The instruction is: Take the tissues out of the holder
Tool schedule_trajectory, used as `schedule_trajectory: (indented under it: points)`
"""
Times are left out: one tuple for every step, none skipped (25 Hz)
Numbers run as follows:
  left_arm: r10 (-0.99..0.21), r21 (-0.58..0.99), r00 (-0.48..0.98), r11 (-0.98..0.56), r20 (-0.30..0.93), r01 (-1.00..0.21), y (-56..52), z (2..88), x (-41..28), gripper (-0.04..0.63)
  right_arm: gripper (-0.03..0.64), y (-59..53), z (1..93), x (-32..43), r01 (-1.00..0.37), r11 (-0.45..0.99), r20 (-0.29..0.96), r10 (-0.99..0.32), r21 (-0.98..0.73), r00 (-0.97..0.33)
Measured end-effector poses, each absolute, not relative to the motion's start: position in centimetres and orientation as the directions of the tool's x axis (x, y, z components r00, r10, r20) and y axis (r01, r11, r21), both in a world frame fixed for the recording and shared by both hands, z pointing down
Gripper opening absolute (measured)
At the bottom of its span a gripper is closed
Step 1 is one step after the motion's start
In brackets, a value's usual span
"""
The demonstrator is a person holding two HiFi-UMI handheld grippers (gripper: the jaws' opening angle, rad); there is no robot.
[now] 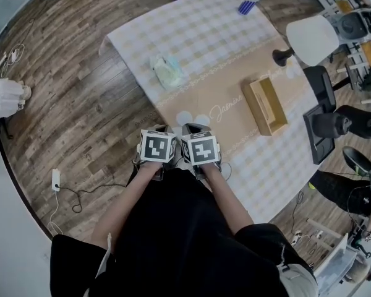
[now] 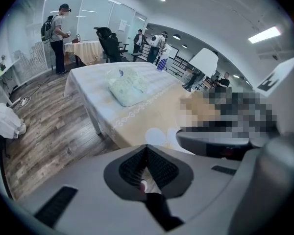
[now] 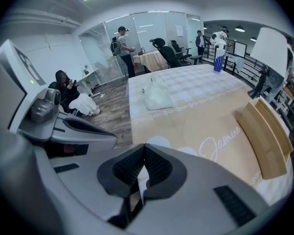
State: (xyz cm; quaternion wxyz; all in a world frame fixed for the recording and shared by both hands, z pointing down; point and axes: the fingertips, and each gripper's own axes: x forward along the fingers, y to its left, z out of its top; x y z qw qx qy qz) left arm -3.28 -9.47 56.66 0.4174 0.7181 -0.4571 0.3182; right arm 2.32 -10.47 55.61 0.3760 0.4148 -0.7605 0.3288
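Our left tool (image 2: 146,148) and right tool (image 3: 144,148) are pressed together, empty. The tissues (image 1: 167,72) lie well apart from the holder (image 1: 264,106), so we judge the removal done.

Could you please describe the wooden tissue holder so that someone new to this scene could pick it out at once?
Find the table with the checked cloth and the tan band crossing it. On that band, near the white lamp, lies the tissue holder. It is the only hard, wood-coloured box there; the pale packet across the table is soft and crumpled.
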Motion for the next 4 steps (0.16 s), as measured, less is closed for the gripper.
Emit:
schedule_trajectory:
  points:
    - [-0.394,0.308,0.377,-0.227,0.838,-0.924,-9.51,56.65,-3.59,0.000,0.012,-10.55,55.60,1.99,-0.874,0.448,0.844,-0.380,-0.189,-0.377]
    - [-0.396,0.309,0.375,-0.222,0.838,-0.925,-9.52,56.67,-3.83,0.000,0.012,-10.59,55.59,1.70,-0.871,0.453,0.844,-0.376,-0.193,-0.382]
    - [-0.398,0.309,0.374,-0.220,0.838,-0.925,-9.50,56.72,-4.02,0.000,0.012,-10.62,55.57,1.44,-0.868,0.456,0.844,-0.372,-0.197,-0.386]
    - [-0.399,0.309,0.374,-0.217,0.837,-0.926,-9.48,56.76,-4.21,0.000,0.012,-10.64,55.56,1.20,-0.866,0.458,0.844,-0.367,-0.201,-0.390]
